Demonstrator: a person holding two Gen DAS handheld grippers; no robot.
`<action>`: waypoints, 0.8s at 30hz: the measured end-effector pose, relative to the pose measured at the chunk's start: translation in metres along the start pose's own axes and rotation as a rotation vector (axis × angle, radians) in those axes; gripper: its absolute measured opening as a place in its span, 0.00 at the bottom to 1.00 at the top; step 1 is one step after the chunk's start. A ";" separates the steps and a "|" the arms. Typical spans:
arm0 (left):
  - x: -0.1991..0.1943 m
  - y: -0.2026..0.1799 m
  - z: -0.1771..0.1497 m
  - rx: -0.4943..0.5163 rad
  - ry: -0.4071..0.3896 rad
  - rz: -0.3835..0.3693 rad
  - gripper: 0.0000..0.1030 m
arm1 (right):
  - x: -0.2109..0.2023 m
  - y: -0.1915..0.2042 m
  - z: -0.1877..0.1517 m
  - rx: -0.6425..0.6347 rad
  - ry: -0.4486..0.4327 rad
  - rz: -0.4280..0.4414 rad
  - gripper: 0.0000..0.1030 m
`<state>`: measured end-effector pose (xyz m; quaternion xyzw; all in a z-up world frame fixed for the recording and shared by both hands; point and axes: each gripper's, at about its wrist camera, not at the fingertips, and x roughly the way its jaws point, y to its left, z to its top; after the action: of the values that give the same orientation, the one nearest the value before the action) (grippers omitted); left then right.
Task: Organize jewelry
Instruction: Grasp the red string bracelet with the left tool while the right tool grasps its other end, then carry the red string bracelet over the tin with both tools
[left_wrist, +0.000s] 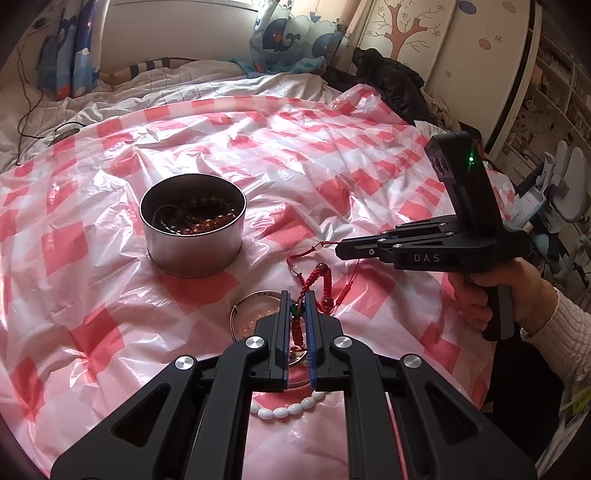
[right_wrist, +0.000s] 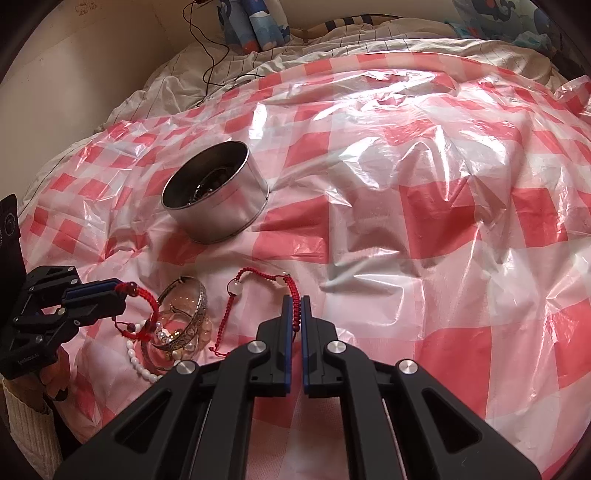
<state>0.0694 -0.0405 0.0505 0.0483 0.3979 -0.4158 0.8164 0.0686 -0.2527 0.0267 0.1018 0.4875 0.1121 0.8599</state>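
Note:
My left gripper (left_wrist: 297, 295) is shut on a red braided bracelet with dark beads (left_wrist: 297, 330), raised a little above the cloth. From the right wrist view the left gripper (right_wrist: 120, 290) pinches that bracelet (right_wrist: 146, 299) at its tip while the rest hangs down. My right gripper (right_wrist: 295, 299) is shut on a red cord bracelet with pale beads (right_wrist: 258, 275), whose loop lies on the cloth ahead. In the left wrist view the right gripper (left_wrist: 338, 248) holds this cord (left_wrist: 317, 246) taut. A round metal tin (left_wrist: 192, 229) (right_wrist: 218, 195) holding beaded bracelets stands farther back.
A silver bangle (right_wrist: 201, 299) (left_wrist: 238, 314), a clear bangle (right_wrist: 162, 360) and a white bead string (left_wrist: 288, 406) (right_wrist: 138, 360) lie under the left gripper. A crinkled red-and-white checked plastic sheet (right_wrist: 424, 221) covers the bed. Pillows and a cable lie at the far side.

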 end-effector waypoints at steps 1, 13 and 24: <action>0.000 0.001 0.000 -0.005 0.001 0.009 0.07 | -0.001 0.001 0.000 -0.001 -0.004 0.001 0.05; 0.006 0.008 -0.001 -0.012 0.021 0.093 0.07 | -0.007 0.013 0.005 -0.014 -0.044 0.032 0.04; 0.006 0.019 0.002 -0.025 0.008 0.264 0.07 | -0.016 0.038 0.013 -0.058 -0.106 0.066 0.05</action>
<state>0.0864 -0.0327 0.0431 0.0916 0.3965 -0.2994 0.8630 0.0681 -0.2218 0.0567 0.0986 0.4340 0.1490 0.8830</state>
